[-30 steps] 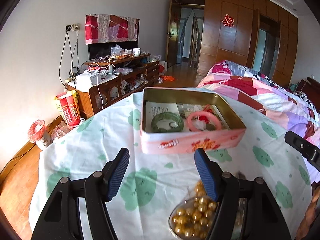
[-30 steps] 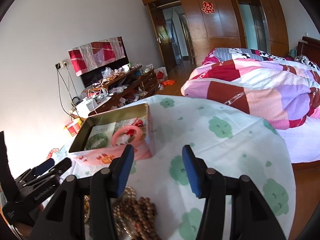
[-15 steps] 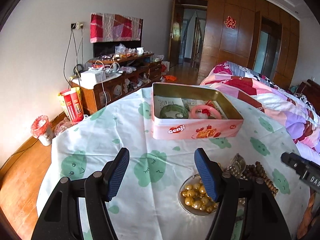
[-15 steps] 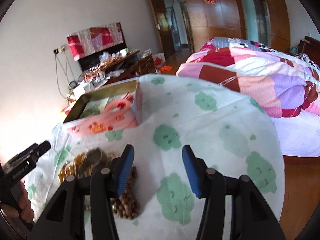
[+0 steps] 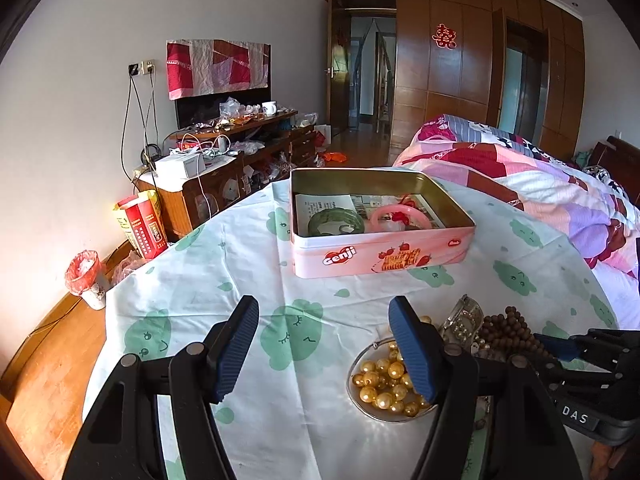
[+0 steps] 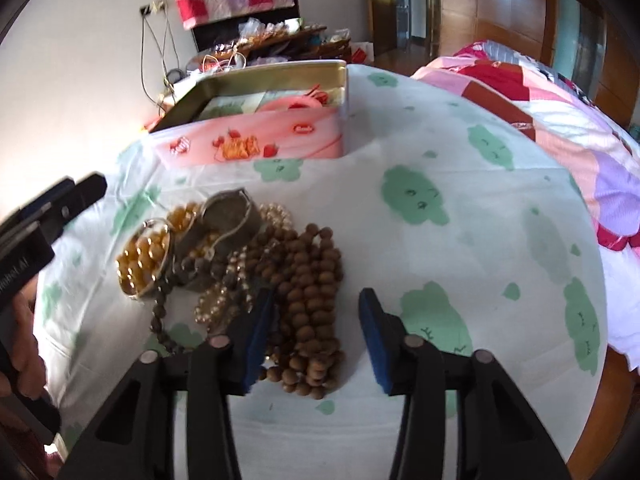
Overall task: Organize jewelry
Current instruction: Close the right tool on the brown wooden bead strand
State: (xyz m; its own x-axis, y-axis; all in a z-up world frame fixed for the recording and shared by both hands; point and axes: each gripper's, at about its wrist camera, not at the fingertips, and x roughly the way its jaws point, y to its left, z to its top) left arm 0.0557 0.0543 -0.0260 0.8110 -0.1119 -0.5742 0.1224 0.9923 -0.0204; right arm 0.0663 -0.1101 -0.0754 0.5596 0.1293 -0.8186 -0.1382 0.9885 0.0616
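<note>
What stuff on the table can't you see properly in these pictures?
- Gold beads in their clear dish: left wrist view, partly hidden behind the left gripper's finger.
- Brown bead string: right wrist view, blurred, its near part lost behind the right gripper's finger; whether it is one string or several is unclear.
- Green bangle in the pink tin: lower edge hidden by the tin's wall.

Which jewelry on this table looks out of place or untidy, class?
The brown bead strand, pearl pieces and gold beads lie in a tangled heap on the tablecloth, outside the pink tin holding two bangles.
</note>
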